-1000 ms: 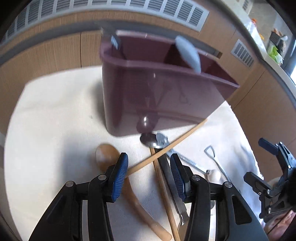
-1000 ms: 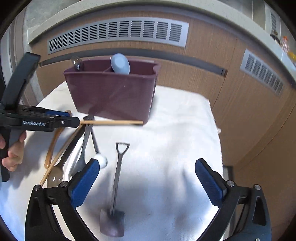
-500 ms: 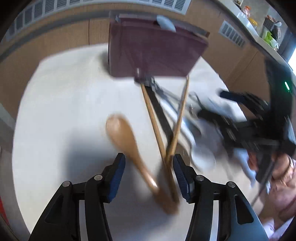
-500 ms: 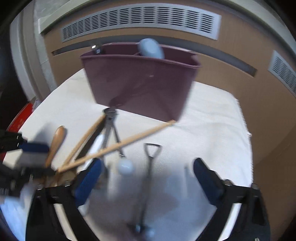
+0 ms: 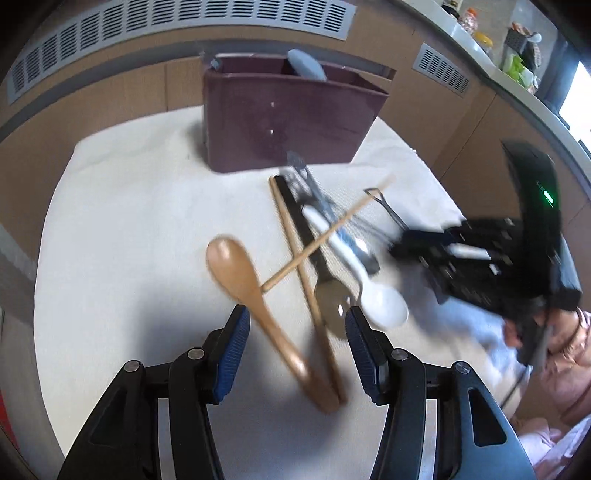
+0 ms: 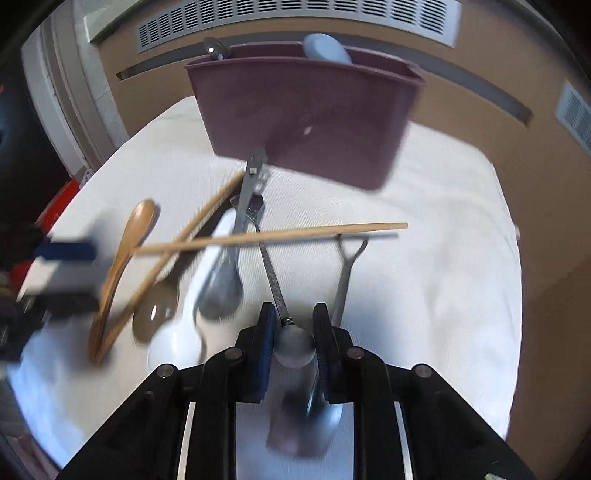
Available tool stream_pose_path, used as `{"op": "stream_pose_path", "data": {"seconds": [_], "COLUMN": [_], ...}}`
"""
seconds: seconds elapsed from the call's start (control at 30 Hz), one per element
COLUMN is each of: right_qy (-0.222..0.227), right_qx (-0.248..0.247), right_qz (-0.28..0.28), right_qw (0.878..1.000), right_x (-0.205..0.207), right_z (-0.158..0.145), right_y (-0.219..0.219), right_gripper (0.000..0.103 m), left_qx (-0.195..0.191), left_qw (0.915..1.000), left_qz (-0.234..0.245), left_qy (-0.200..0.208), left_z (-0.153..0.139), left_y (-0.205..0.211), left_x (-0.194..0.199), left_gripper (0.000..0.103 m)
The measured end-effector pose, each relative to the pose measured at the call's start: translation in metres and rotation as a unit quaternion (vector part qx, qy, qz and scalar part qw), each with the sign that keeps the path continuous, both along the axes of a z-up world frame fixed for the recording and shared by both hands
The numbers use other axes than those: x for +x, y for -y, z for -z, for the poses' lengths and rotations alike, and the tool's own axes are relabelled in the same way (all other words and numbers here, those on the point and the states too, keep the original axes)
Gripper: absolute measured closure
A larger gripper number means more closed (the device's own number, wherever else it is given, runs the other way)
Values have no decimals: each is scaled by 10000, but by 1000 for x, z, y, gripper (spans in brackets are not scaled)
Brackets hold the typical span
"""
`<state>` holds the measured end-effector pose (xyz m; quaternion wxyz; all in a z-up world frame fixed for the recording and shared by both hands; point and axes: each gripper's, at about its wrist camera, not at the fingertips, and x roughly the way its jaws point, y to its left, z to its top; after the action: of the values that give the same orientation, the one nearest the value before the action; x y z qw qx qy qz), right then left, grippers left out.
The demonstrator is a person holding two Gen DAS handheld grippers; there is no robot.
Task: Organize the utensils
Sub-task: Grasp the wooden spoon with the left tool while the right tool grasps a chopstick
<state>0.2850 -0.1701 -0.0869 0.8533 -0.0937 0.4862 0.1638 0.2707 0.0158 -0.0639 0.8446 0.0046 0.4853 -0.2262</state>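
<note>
A maroon utensil caddy (image 5: 291,118) stands at the back of a white cloth (image 5: 129,229); it also shows in the right wrist view (image 6: 306,114) with a pale blue spoon (image 6: 327,48) and a metal spoon (image 6: 214,48) in it. Loose on the cloth lie a wooden spoon (image 5: 255,295), two wooden chopsticks (image 5: 306,280), a white spoon (image 5: 373,295) and metal utensils. My left gripper (image 5: 297,334) is open above the wooden spoon's handle. My right gripper (image 6: 293,343) is shut on the round grey end of a thin metal utensil (image 6: 273,280).
A small metal shovel-shaped spoon (image 6: 343,273) lies just right of the right gripper. Wooden cabinet fronts with vents (image 5: 177,22) stand behind the cloth. The right gripper's black body (image 5: 498,254) shows at the right in the left wrist view.
My left gripper has let go of the chopstick and pulled back. My right gripper has moved left and down and closed on the thin metal utensil's round end.
</note>
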Motion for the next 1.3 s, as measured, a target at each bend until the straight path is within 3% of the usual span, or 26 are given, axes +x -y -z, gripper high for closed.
{"op": "stream_pose_path", "data": {"seconds": [0.23,0.33,0.37,0.53,0.73,0.9,0.93,0.97,1.03,1.17,1.3], "right_qy": [-64,53,129,406,359,47,-21,-49,-225,-285,-306], "right_qx": [98,155,147,160,56,-424,-453,-313,-123,419,776], "right_qz": [94,139,158,-40,-844,-1185,-1154,-1058,-858,-509,-130], "right_qw": [9999,9998,9997,9990,9958,9920,9923,9939,9960,9974,9964], "right_x": [-29,-37,-38,-39,-3,25,28,29,30,21,10], "right_z": [-7,-12,-13,-23,-20,3,6,4,2,-8,-14], "right_y": [25,35,36,38,-1,-33,-34,-32,-26,-4,18], "right_gripper": [81,68,64,64,64,64,65,80,93,98,98], "left_qx": [59,156,184,190,240,178,108,60,-43,-208,68], "left_qw": [9990,9983,9983,9981,9994,9957,9950,9944,9933,9914,9892], "left_qz": [415,562,542,557,-254,-909,-983,-1037,-1115,-1184,-1378], "left_qy": [154,5,-51,-206,-17,-80,-150,-206,-309,-519,-498], "left_z": [-2,5,8,11,-4,-8,-7,-5,-2,8,16], "left_y": [35,48,49,39,-9,-49,-55,-59,-65,-49,-24], "left_x": [40,54,55,39,11,-2,-2,-1,3,23,40], "left_gripper": [48,48,48,48,46,44,44,44,44,44,44]}}
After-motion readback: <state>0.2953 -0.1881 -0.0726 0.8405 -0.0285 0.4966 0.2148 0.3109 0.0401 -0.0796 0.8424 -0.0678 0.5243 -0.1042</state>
